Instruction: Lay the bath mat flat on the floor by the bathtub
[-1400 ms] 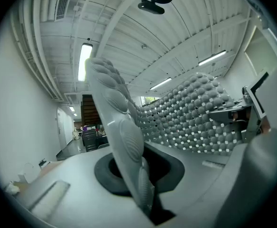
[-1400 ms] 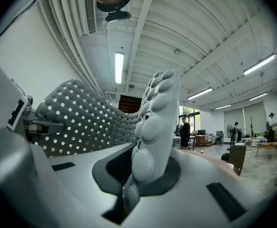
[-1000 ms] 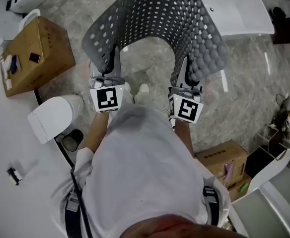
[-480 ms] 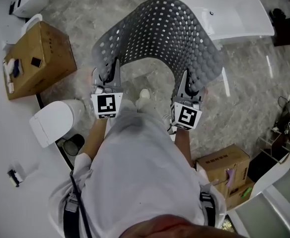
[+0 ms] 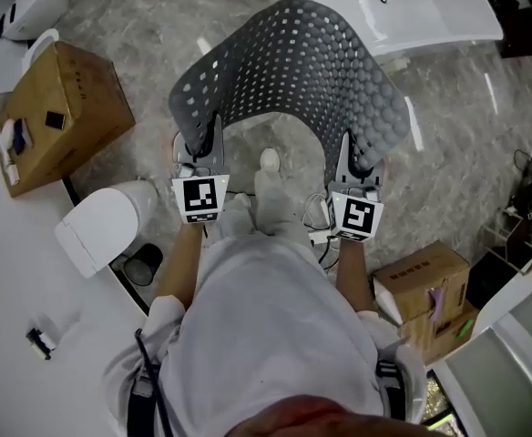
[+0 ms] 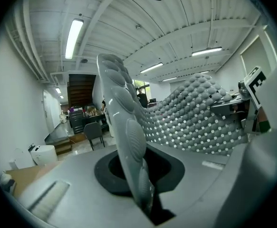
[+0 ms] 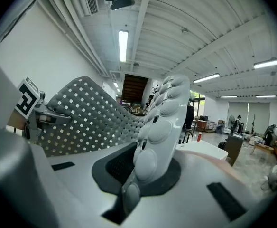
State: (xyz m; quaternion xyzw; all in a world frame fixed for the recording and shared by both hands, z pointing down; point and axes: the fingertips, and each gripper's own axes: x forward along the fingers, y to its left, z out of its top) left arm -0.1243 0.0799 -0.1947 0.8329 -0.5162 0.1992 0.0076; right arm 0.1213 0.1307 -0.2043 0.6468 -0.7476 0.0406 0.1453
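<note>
Fingers of your left gripper point(image 5: 199, 142) and right gripper point(image 5: 352, 157) clamp the near corners of the grey perforated rubber bath mat point(image 5: 289, 71). It arches in the air over the marble floor point(image 5: 148, 25), near the white bathtub point(image 5: 412, 7).

L grip point(image 5: 201, 140) clamped | R grip point(image 5: 353, 159) clamped | both held fwd, apart

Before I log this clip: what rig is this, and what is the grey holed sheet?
No robot: a person holds a two-jaw tool in each hand. The top-down picture comes from a camera on the person's head; the other two ride on the tools, looking along their jaws. The left gripper and right gripper are each shut on an edge of the grey bath mat, which arches up between them above the floor. The white bathtub lies ahead; a cardboard box stands to the left.
</note>
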